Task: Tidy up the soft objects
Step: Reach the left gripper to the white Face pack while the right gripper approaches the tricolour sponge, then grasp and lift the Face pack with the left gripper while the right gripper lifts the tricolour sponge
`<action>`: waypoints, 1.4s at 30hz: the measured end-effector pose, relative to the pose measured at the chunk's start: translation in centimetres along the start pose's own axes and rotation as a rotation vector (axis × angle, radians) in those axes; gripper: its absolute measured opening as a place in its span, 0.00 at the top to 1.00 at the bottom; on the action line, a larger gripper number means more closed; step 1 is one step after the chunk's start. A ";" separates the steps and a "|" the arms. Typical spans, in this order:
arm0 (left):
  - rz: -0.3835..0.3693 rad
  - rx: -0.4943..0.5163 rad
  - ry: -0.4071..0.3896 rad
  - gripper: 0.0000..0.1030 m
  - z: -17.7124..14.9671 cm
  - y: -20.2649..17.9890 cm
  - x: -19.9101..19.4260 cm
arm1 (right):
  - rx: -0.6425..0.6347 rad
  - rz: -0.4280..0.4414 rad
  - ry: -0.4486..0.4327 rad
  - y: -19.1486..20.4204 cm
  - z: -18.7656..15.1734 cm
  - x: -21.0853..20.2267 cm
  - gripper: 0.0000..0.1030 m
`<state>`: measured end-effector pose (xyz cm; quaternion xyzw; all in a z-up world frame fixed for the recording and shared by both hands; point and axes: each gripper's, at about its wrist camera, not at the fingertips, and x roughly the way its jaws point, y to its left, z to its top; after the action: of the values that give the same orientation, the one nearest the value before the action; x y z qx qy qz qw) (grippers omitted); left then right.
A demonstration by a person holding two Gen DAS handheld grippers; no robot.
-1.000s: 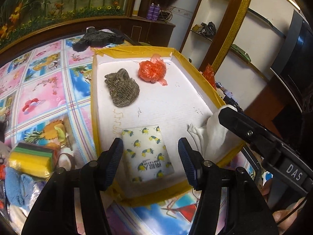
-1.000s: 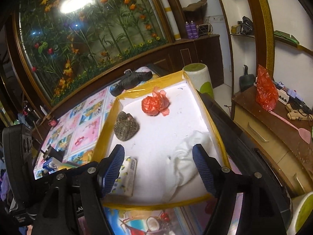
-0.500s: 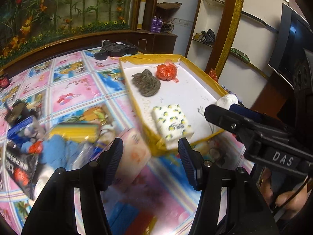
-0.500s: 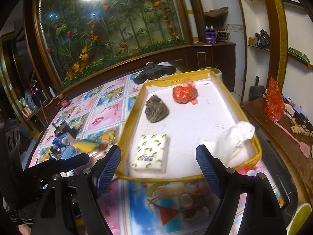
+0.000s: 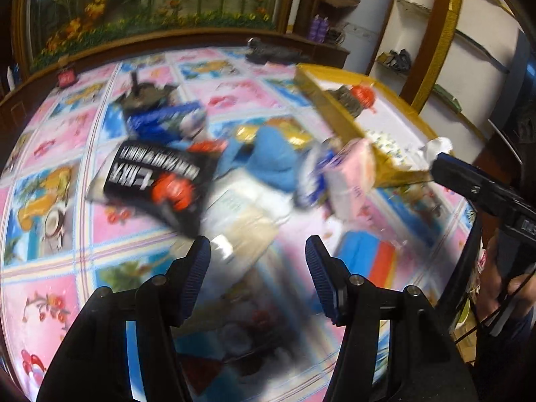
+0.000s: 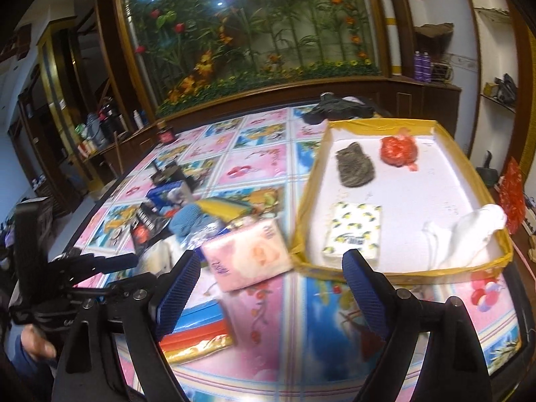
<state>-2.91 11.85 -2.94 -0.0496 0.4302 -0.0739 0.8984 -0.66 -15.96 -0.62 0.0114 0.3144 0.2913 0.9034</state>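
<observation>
Clutter is what I am worrying about as I am steering the left claw (image 5: pixel 257 261), which is hanging spread and empty above the heap of loose things near the middle of the counter (image 6: pixel 254 154); its view is smearing badly, so I am judging the pile mostly from the right wrist camera. The right claw (image 6: pixel 269 279) is likewise gaping with nothing in it, hovering off the near edge of the yellow-rimmed tray (image 6: pixel 382 124) at the counter's right side, where the lemon-print tissue pack (image 6: pixel 355 231), knitted grey piece (image 6: pixel 354 164), red crumpled bag (image 6: pixel 398 150) and white cloth (image 6: pixel 469 234) are already lying. The pink tissue pack (image 6: pixel 248 254) is resting just beside the tray's near left corner, and the blue cloth (image 6: pixel 189 221) is sitting behind it, touching the black packet (image 6: pixel 145 226) and other odds. If I am closing blind through this blur, I am risking pinching a neighbouring packet along with the cloth, or nudging the pink pack against the tray wall. The slick wrapper could also be slipping from the pads.
</observation>
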 end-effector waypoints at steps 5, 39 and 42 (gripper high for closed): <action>0.014 -0.002 0.017 0.31 0.0 1.1 0.8 | -0.048 0.055 0.034 1.4 -0.5 1.2 0.15; -0.051 -0.116 -0.055 0.53 1.2 4.0 0.9 | -0.181 0.108 0.284 6.4 -2.8 7.4 0.06; -0.059 -0.142 -0.049 0.53 1.2 4.5 0.9 | -0.236 0.108 0.291 8.2 -2.8 8.2 0.02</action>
<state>-1.01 16.17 -3.62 -0.1274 0.4105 -0.0683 0.9004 -1.33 -5.25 -5.75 -0.1202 0.4040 0.3727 0.8267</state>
